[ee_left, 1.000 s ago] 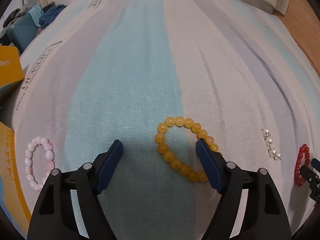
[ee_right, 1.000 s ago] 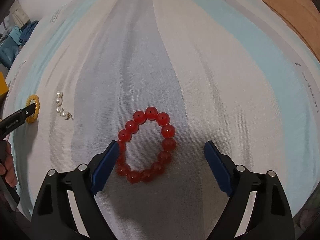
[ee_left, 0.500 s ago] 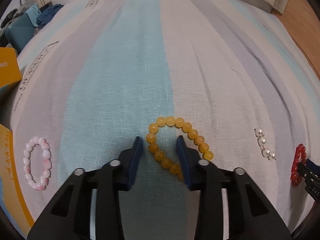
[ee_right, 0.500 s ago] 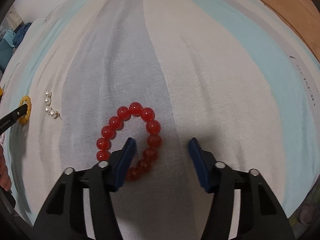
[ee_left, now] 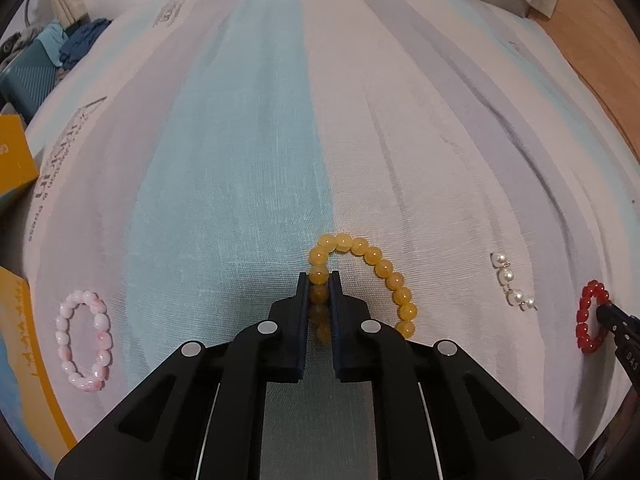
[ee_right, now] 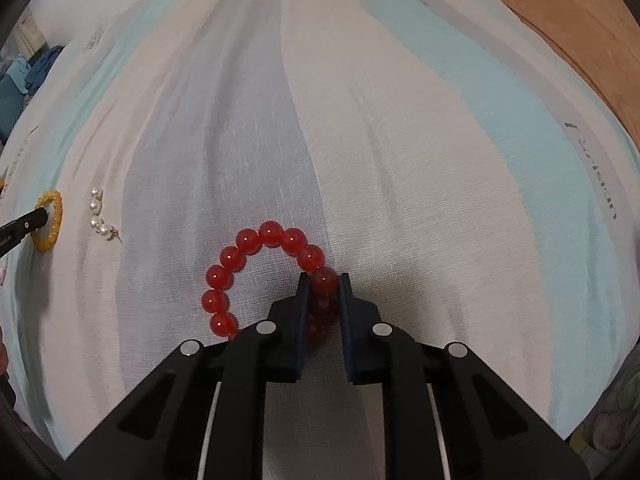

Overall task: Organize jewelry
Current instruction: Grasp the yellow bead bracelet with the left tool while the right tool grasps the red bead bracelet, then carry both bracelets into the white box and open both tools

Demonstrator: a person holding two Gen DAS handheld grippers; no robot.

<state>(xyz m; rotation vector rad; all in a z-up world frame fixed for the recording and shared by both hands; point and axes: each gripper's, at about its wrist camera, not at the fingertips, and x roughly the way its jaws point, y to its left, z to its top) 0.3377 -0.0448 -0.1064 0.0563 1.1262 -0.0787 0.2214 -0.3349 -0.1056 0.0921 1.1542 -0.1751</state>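
L hand-held gripper (ee_left: 319,276) clamped on yellow bracelet (ee_left: 386,270); R hand-held gripper (ee_right: 324,278) closing on red bracelet (ee_right: 248,240).

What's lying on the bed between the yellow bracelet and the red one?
A short pearl string lies between the yellow bracelet and red bracelet; both views show it.

A bed covered by a striped sheet (ee_left: 256,184) in pale blue, white and grey fills both views, with grey lettering printed near its edges. Orange boxes (ee_left: 14,160) sit at its left side. Beyond them lies blue cloth (ee_left: 80,46), possibly clothing. Wooden floor (ee_right: 568,20) shows at right.
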